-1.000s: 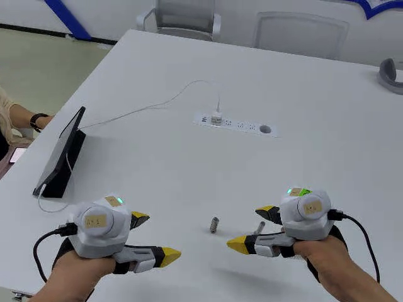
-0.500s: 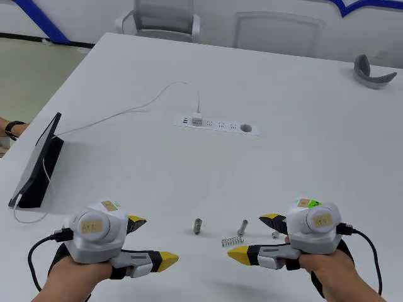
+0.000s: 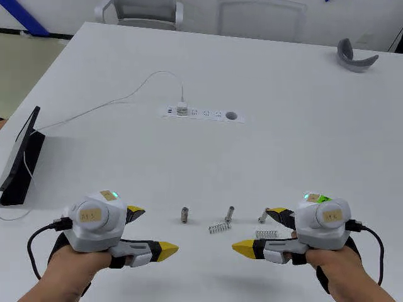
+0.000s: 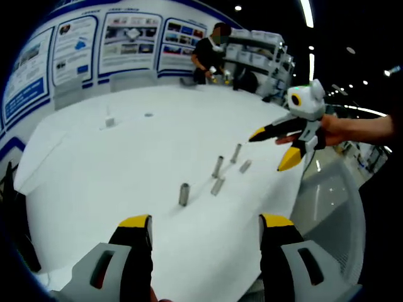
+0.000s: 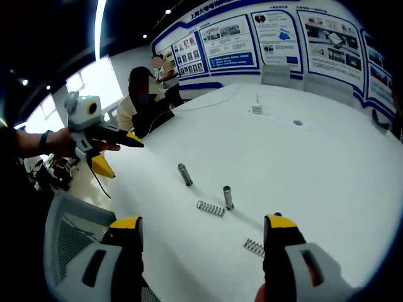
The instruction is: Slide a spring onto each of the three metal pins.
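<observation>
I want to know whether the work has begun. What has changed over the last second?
Mostly the camera swung. Against the parts, the right gripper has drawn off to the right, uncovering a third pin and two loose springs; the left gripper has come nearer the standing spring. Nothing was taken hold of; both grippers stay open, and the parts lie where they were.
</observation>
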The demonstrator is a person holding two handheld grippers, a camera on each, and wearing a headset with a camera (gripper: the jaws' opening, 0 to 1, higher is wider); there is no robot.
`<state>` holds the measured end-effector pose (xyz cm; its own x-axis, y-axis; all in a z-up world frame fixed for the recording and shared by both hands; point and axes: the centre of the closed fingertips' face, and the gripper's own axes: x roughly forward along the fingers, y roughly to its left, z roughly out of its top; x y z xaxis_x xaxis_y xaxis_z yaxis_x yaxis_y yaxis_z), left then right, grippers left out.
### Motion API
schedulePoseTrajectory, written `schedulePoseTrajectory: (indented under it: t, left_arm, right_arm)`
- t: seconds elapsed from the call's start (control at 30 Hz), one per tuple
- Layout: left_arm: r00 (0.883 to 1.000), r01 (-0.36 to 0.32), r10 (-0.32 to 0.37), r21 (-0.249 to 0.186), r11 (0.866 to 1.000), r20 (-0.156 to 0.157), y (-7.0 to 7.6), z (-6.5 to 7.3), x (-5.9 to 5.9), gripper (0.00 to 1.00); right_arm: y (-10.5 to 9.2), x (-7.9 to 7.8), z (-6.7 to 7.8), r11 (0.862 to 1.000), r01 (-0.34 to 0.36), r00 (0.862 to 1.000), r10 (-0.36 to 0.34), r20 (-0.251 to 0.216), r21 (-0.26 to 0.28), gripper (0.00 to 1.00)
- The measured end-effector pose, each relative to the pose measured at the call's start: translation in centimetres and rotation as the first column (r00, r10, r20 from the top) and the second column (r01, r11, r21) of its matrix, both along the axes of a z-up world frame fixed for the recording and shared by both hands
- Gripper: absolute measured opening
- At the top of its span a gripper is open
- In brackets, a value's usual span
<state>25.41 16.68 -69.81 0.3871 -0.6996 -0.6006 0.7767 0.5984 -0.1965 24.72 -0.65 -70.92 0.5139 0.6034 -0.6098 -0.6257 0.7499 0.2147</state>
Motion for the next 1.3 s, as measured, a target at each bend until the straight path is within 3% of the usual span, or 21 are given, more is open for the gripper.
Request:
schedulePoseTrajectory:
  t: [0.33, 0.73, 1.3]
  left_arm:
    - [0.995, 0.102, -0.102, 0.028, 0.994, 0.004, -3.1, 0.0, -0.8, 0.73]
    - [0.974, 0.225, -0.225, 0.054, 0.973, -0.015, -7.6, -1.3, -1.7, 0.76]
    - [0.958, 0.286, -0.284, 0.072, 0.955, -0.043, -11.9, -3.3, -1.0, 0.76]
  right_arm:
    - [-2.0, -1.5, -0.6, 0.999, 0.035, 0.999, -0.035, -0.019, 0.005, 0.82]
    - [-4.1, -2.9, -0.9, 0.997, 0.071, 0.997, -0.071, -0.037, 0.01, 0.85]
    - [-5.9, -4.2, -1.4, 0.993, 0.109, 0.993, -0.107, -0.056, 0.032, 0.86]
